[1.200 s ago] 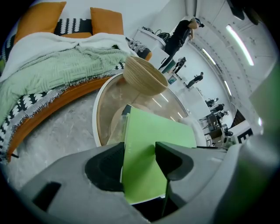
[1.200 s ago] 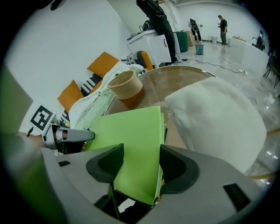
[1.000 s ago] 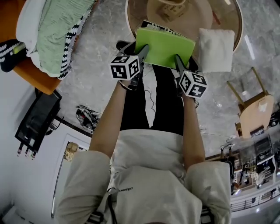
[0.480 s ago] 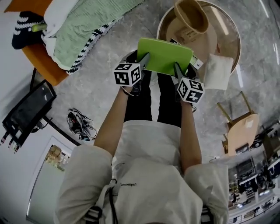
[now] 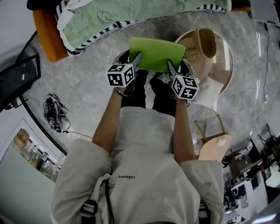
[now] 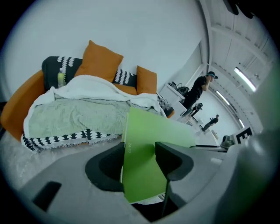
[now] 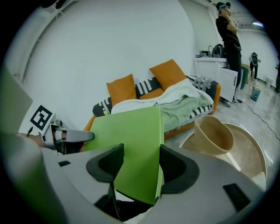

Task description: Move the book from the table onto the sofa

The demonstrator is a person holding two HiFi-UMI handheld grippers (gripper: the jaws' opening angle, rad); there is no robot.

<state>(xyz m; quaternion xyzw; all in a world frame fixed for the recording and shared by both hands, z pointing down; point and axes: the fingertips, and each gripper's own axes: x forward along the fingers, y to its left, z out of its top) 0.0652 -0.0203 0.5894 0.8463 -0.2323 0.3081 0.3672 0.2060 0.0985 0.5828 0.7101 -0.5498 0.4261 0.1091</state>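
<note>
The green book (image 5: pixel 155 53) hangs in the air in front of me, held flat by its two near corners. My left gripper (image 5: pixel 136 61) is shut on its left side and my right gripper (image 5: pixel 170 66) is shut on its right side. In the left gripper view the book (image 6: pixel 144 148) stands edge-on between the pads of that gripper (image 6: pixel 139 164). The right gripper view shows the cover (image 7: pixel 131 131) clamped in the other gripper (image 7: pixel 139 168). Just beyond the book lies the orange sofa (image 5: pixel 46 30), covered by a green blanket (image 5: pixel 131 13). The round table (image 5: pixel 226 57) is to the right.
A tan basket (image 5: pixel 205 41) and a white towel (image 5: pixel 208 92) sit on the table. A wooden chair (image 5: pixel 214 146) stands at my right. A black screen (image 5: pixel 17 81) and cables (image 5: pixel 52 113) are at my left. A person (image 7: pixel 229 30) stands in the background.
Both grippers have carried the book up and away from the table toward the sofa. The sofa has swung from the upper left to directly ahead, and the table has shifted to the right.
</note>
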